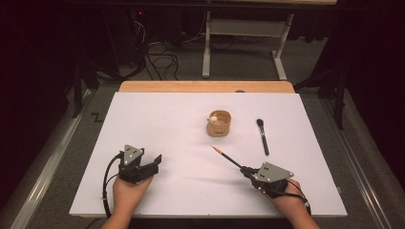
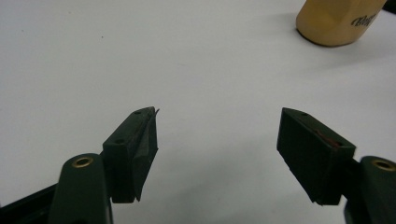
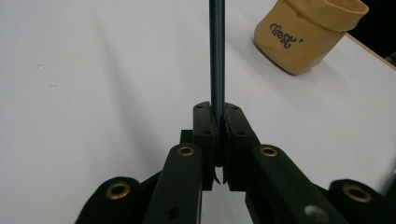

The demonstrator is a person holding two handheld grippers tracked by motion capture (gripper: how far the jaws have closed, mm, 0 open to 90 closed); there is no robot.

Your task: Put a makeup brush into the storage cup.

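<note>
A person at a white table (image 1: 157,119) grips a slim brush (image 1: 227,158) in the right gripper (image 1: 247,172), its jaws clenched on the dark handle near the butt end. The brush sticks out ahead of the jaws, held just off the table, its tan tip aimed up and left toward a small tan pouch (image 1: 219,124) that stands near the table's middle with something pale inside. In the right gripper view the handle (image 3: 216,51) runs straight up from between the jaws, thin, smooth and blue-black.

The brush looks light and stiff, and its glossy handle may slip or swivel in a narrow pinch; a hold nearer the middle would likely steady it, and the bristle tip is best left untouched.

A second brush (image 1: 262,136), black with a fuller dark head, lies flat to the right of the pouch, well apart from both grippers.

The left gripper (image 1: 153,163) rests at the near left of the table, its jaws spread wide and empty over bare surface.
</note>
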